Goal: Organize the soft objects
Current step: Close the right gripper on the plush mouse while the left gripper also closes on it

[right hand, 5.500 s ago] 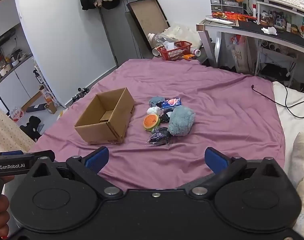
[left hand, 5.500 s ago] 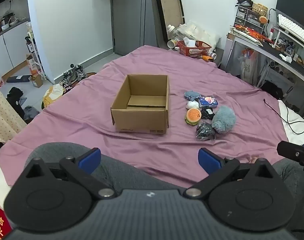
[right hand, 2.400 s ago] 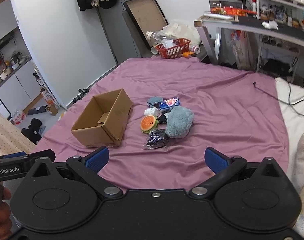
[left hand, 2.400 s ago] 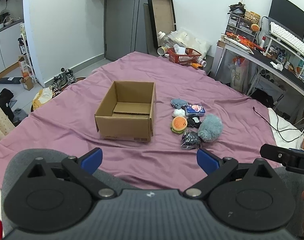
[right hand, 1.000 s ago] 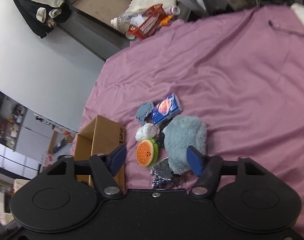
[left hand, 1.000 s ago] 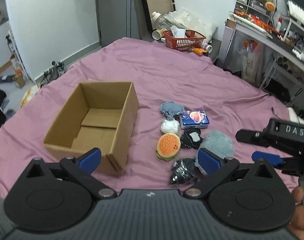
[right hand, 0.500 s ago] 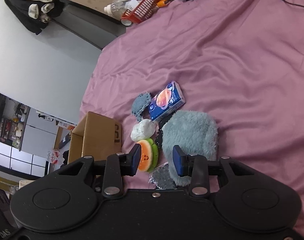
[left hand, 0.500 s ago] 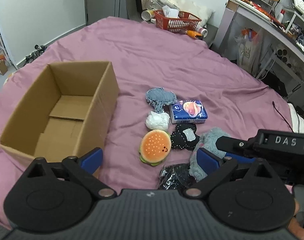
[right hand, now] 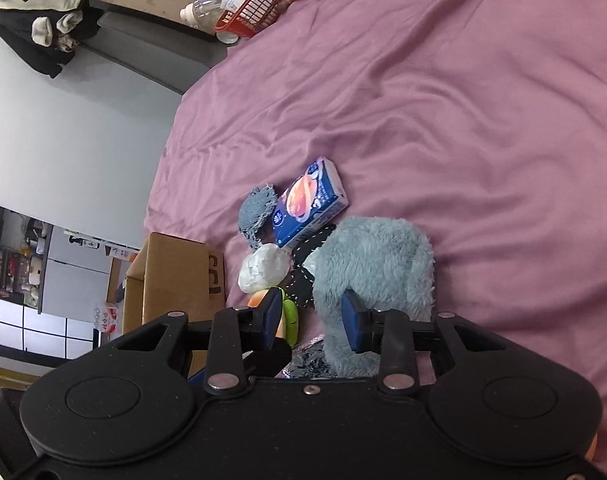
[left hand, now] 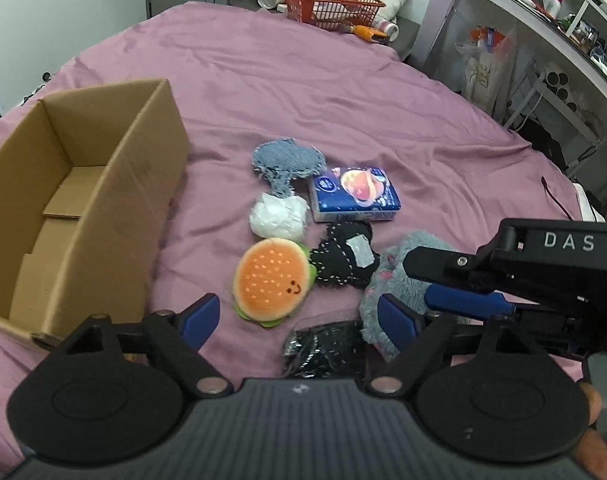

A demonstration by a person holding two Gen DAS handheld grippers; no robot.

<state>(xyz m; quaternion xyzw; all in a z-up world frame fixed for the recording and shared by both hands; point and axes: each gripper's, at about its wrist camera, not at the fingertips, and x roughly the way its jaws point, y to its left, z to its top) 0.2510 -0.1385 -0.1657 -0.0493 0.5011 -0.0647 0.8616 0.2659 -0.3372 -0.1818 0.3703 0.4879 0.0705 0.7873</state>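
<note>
An open cardboard box (left hand: 143, 200) stands on the purple bed sheet (left hand: 303, 80), left of a pile of soft items. The pile holds a burger plush (left hand: 269, 278), a white ball (left hand: 279, 218), a denim scrap (left hand: 289, 162), a tissue pack (left hand: 353, 194), a black stitched pad (left hand: 343, 258), a black glittery bag (left hand: 323, 346) and a blue-grey fluffy plush (right hand: 375, 264). My left gripper (left hand: 299, 320) hovers over the burger and bag, its jaws closing without touching either. My right gripper (right hand: 313, 318) is closing around the fluffy plush's near left edge; its left pad stands clear of the fur.
A red basket (left hand: 331, 6) and bottles sit on the floor past the bed's far end. A cluttered desk (left hand: 543, 40) runs along the right, and a dark cable (left hand: 555, 196) lies on the sheet near it. Bare sheet stretches beyond the pile.
Both grippers have come down and closer to the pile. The right jaws have narrowed a lot over the fluffy plush. The left jaws have narrowed a little.
</note>
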